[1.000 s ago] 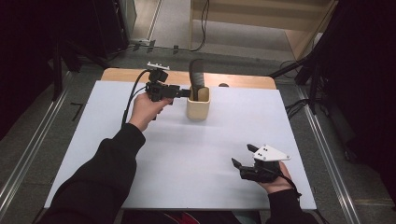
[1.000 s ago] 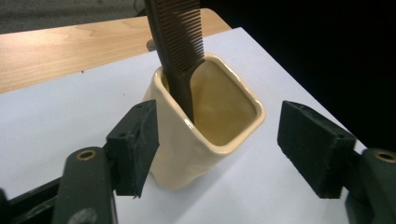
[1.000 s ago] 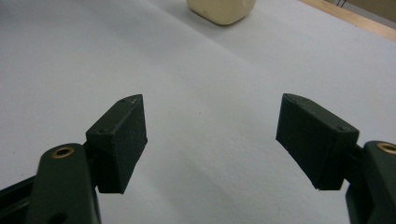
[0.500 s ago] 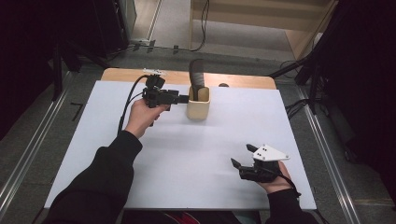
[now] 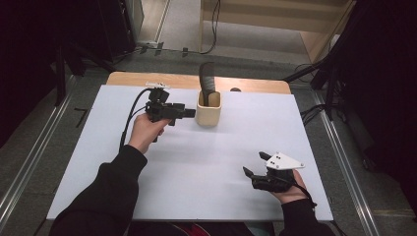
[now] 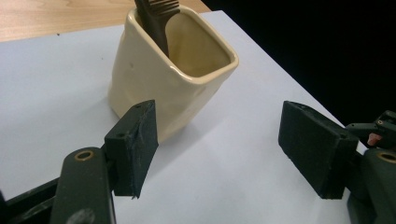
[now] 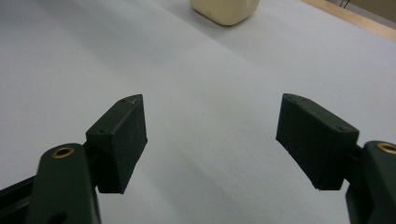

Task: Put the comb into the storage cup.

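A cream ceramic cup (image 5: pixel 208 112) stands at the back middle of the white table, with a dark comb (image 5: pixel 207 83) upright inside it. The left gripper view shows the cup (image 6: pixel 159 79) close ahead, the comb (image 6: pixel 156 18) leaning against its near wall. My left gripper (image 5: pixel 191 113) is open just left of the cup, its jaws wide apart (image 6: pixel 224 149) and holding nothing. Near the front right my right gripper (image 5: pixel 254 164) rests low over the table, open and empty (image 7: pixel 210 140), pointing toward the cup (image 7: pixel 224 10).
The white table surface (image 5: pixel 196 162) spreads between the two grippers. A wooden strip (image 5: pixel 147 78) runs along the table's far edge. Metal rails (image 5: pixel 29 162) flank the table, and cables lie on the floor behind.
My left gripper has drawn back slightly to the left, away from the cup, and stands open. The right gripper has stayed in place.
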Tool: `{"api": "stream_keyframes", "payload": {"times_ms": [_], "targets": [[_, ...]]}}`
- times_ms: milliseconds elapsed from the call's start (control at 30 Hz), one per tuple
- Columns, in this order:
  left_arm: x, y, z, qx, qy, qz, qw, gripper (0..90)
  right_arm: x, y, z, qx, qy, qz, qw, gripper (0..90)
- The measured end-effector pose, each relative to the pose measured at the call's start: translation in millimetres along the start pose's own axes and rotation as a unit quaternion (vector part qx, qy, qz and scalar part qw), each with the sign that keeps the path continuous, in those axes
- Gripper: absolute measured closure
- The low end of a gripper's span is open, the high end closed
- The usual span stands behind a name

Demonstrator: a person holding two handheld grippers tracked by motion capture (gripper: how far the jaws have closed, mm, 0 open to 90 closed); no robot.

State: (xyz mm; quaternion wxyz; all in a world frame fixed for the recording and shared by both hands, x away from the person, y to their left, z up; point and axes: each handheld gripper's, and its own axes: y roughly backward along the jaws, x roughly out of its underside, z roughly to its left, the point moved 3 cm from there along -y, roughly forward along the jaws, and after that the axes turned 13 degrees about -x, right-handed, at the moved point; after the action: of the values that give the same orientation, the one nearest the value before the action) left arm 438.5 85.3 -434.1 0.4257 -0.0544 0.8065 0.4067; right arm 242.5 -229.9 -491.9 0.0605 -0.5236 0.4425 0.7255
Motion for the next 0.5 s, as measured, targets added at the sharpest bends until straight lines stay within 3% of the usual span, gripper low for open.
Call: {"api": "stream_keyframes", "payload": {"times_ms": [167,500], "targets": [[5.4,2.3,-1.2,0.004,0.006,-0.001,1.0,29.0,-0.7,0.8,0.2,0.0,0.002,-0.003,1.0,22.7],[13.5,15.6,-5.8,0.01,-0.003,0.003,0.9999,29.0,-0.8,-0.1,0.3,-0.003,0.003,0.001,1.0,22.7]]}}
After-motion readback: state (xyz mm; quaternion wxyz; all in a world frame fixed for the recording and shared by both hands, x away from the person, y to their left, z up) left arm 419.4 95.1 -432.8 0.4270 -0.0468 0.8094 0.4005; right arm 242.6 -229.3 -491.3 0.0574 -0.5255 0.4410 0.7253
